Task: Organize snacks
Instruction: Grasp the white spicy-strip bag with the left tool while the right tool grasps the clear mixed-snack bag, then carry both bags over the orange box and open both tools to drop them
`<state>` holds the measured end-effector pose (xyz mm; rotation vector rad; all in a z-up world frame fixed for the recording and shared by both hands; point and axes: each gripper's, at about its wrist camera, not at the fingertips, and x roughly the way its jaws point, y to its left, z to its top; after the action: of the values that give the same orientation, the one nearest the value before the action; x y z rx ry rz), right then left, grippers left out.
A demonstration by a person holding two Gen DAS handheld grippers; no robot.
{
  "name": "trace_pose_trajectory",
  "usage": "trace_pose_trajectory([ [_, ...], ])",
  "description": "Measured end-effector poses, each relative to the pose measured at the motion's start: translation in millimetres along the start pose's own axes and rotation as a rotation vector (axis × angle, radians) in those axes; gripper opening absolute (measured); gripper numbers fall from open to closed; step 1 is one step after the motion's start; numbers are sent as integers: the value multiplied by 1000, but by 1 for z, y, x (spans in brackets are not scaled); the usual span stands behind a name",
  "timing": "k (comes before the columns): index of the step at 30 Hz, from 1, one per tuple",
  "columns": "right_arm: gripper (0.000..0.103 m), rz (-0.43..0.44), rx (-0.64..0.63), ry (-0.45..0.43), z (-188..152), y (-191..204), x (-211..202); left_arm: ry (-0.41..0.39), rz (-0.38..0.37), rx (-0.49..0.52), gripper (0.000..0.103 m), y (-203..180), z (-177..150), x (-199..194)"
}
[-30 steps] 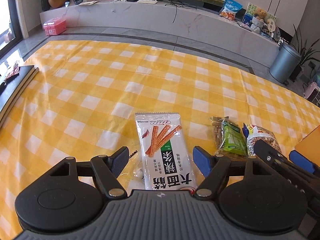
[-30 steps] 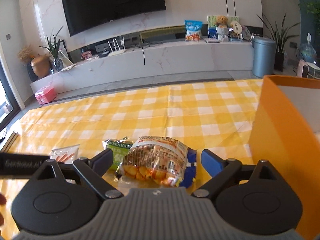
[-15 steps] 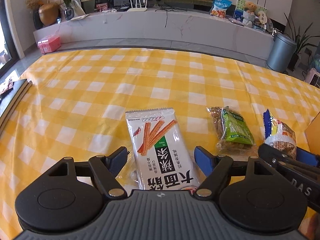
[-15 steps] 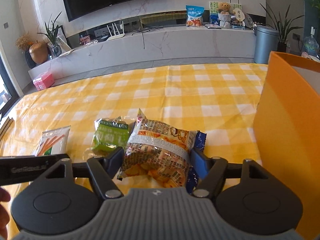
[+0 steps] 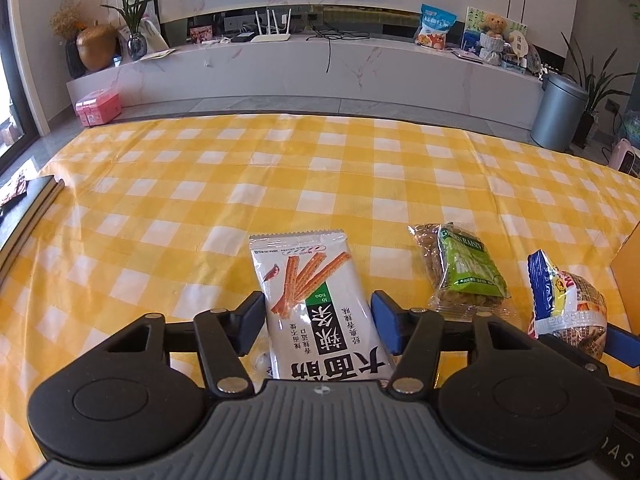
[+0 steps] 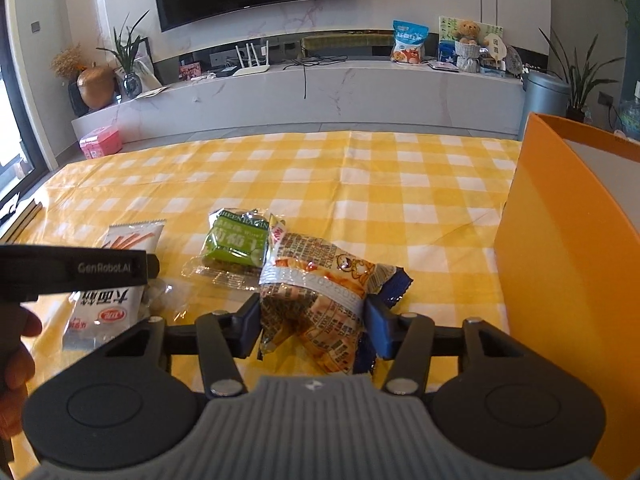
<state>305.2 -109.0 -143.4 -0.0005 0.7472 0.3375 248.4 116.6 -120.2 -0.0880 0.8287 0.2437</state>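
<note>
A white spicy-stick snack packet (image 5: 316,300) lies lengthwise on the yellow checked tablecloth (image 5: 280,184). My left gripper (image 5: 319,320) straddles it, jaws closing, blue pads touching its two long edges. An orange printed snack bag (image 6: 316,292) with blue ends sits between the pads of my right gripper (image 6: 312,320). Those jaws are closing too and the bag bulges under their squeeze. Between the two packets a green raisin pack (image 6: 236,240) lies free on the cloth. The left gripper's black side (image 6: 80,270) shows in the right wrist view, over the white packet (image 6: 104,304).
A tall orange box (image 6: 560,280) stands directly right of the right gripper. Dark flat books (image 5: 24,208) lie at the table's left edge. A person's hand (image 6: 16,344) holds the left tool. Beyond the table are a white TV bench (image 5: 320,68) and a grey bin (image 5: 558,116).
Both pairs of jaws have narrowed from wide open onto their packets. The right gripper moved forward around the orange bag, which now looks pinched. Both views rolled more level.
</note>
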Motion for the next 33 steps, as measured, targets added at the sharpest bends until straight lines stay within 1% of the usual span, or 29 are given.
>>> trace_pose_trajectory([
  [3,50,-6,-20,-11,-2,2,-6,2,-2,-3,60,2,0,-1],
  [7,50,-1,-40,-29,-4,7,-18,-5,-10,-1,58,3,0,-4],
  [13,49,14,-34,-34,-6,7,-38,-24,-38,-13,57,-1,7,-25],
  [16,49,29,-31,-52,-7,6,-56,-32,-61,-27,57,-2,12,-42],
  [22,48,66,-19,-116,-1,1,-100,-54,-136,-50,57,-7,14,-86],
  [28,47,79,6,-189,0,-15,-149,-105,-212,-15,57,-30,11,-134],
  [33,47,63,28,-224,-2,-40,-184,-146,-280,60,57,-61,12,-168],
])
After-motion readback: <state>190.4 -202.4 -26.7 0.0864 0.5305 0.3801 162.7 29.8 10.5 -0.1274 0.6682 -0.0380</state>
